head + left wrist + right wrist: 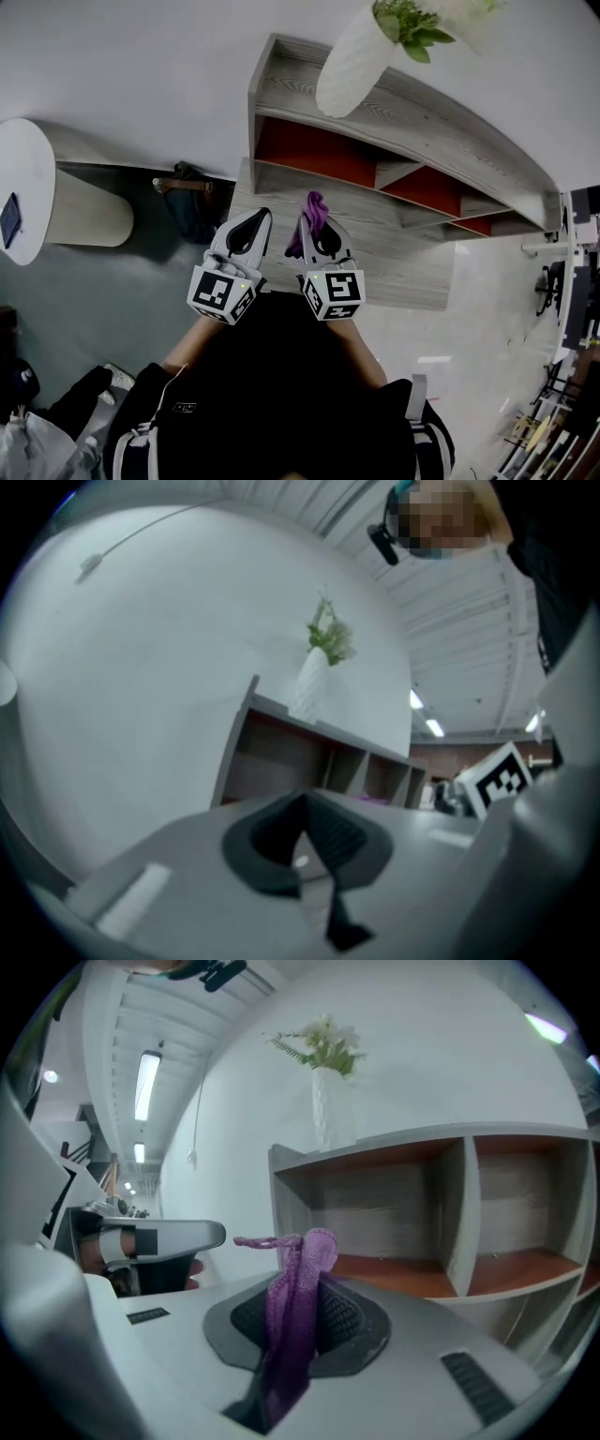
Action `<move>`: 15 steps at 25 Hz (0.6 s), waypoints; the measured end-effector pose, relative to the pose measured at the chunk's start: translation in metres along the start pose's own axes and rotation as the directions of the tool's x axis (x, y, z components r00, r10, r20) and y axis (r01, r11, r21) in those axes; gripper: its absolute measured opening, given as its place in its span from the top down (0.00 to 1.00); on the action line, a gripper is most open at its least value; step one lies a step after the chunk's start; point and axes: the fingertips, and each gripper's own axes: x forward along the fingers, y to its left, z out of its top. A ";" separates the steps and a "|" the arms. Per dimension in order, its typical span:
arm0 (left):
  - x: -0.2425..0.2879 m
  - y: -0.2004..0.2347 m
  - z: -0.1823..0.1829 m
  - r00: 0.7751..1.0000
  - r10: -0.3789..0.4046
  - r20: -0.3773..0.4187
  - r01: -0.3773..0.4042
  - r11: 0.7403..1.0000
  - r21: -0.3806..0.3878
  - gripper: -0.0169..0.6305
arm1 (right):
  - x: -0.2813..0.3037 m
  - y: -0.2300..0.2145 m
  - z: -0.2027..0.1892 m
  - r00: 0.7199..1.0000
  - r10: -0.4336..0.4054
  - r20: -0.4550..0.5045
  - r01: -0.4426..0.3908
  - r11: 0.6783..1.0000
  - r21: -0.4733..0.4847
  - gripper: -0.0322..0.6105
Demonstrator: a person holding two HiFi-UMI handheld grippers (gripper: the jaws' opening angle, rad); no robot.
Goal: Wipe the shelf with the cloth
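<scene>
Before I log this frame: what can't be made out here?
- The cloth, full size: right gripper view, bunched and clamped in the right gripper.
- The plant in the vase: head view, cut off by the top edge.
- The shelf, lower compartments: head view, hidden under its own boards.
- The dark thing beside the shelf: head view, too dark and small to identify.

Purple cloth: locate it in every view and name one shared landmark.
Head view: centre, cloth pinched in the right gripper over the shelf.
Left gripper view: not clearly in it.
Right gripper view: lower centre, between the jaws.
Shared landmark: the white vase.
</scene>
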 end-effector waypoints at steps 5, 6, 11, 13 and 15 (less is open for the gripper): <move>0.005 0.000 -0.002 1.000 0.002 -0.007 -0.002 1.000 0.008 0.97 | -0.016 -0.020 0.007 0.995 -0.076 0.057 0.075 0.997 0.034 0.87; 0.005 -0.001 -0.002 1.000 0.002 -0.008 -0.002 1.000 0.009 0.97 | -0.017 -0.022 0.008 0.995 -0.080 0.057 0.078 0.996 0.032 0.87; 0.009 -0.003 -0.004 1.000 -0.002 -0.012 0.002 1.000 0.013 0.97 | -0.017 -0.023 0.007 0.996 -0.074 0.051 0.073 0.997 0.026 0.87; 0.010 -0.004 -0.004 1.000 -0.001 -0.013 0.002 1.000 0.013 0.97 | -0.017 -0.022 0.006 0.997 -0.066 0.051 0.064 0.998 0.024 0.87; 0.011 -0.005 -0.004 1.000 0.000 -0.013 0.000 1.000 0.013 0.97 | -0.017 -0.021 0.007 0.997 -0.059 0.052 0.058 0.998 0.020 0.87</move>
